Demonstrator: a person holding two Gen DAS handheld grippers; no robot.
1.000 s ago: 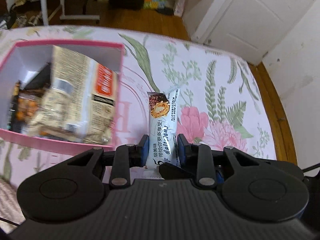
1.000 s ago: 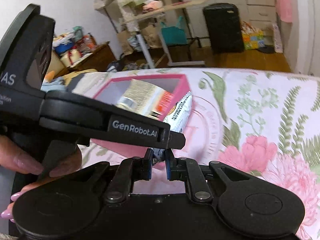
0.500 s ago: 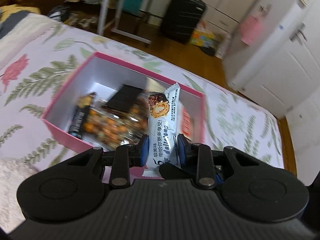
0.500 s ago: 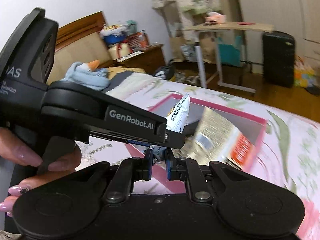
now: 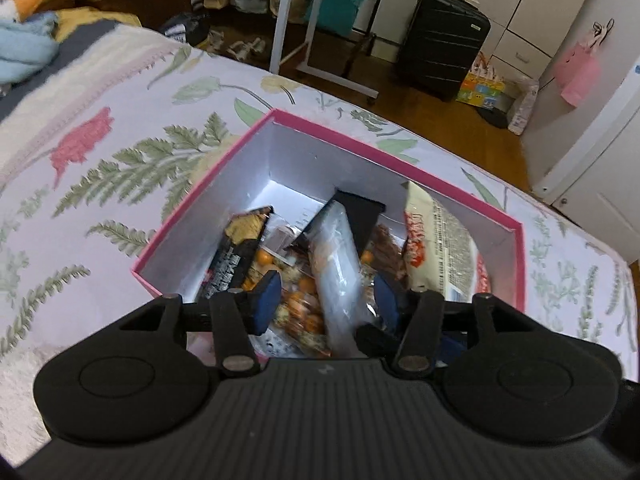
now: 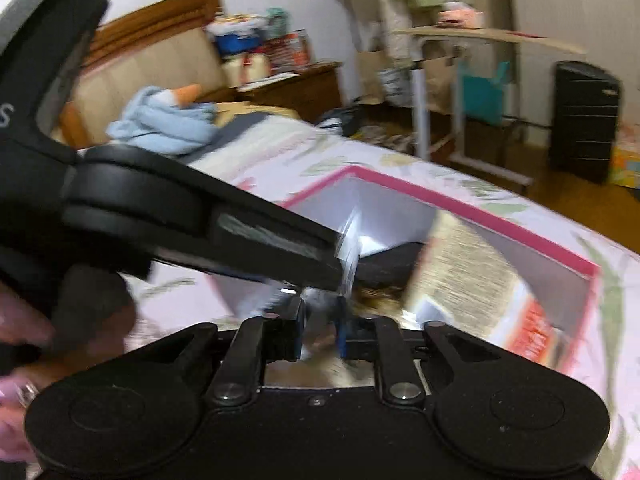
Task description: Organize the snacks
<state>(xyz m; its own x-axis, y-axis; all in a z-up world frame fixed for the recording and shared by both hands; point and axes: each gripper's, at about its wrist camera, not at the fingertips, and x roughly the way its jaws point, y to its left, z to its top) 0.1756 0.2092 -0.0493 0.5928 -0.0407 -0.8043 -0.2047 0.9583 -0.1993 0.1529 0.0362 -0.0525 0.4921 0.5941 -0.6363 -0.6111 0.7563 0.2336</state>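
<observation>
Silver snack bar [image 5: 338,264] sits blurred, lower centre of the left view, over the pink box [image 5: 400,160], between your left gripper [image 5: 326,300] pads, which have just spread and no longer pinch it. Your right gripper [image 6: 320,330] has just been widening too; whether it grips anything is lost in blur.

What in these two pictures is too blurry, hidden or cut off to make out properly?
- Left wrist view: the white snack bar between the open left gripper fingers is smeared; its print is unreadable.
- Left wrist view: the near wall of the pink box is hidden by the gripper body.
- Right wrist view: what sits between the right gripper fingers is blurred.
- Right wrist view: the other gripper covers much of the box; the hand is cut off at the left edge.
</observation>
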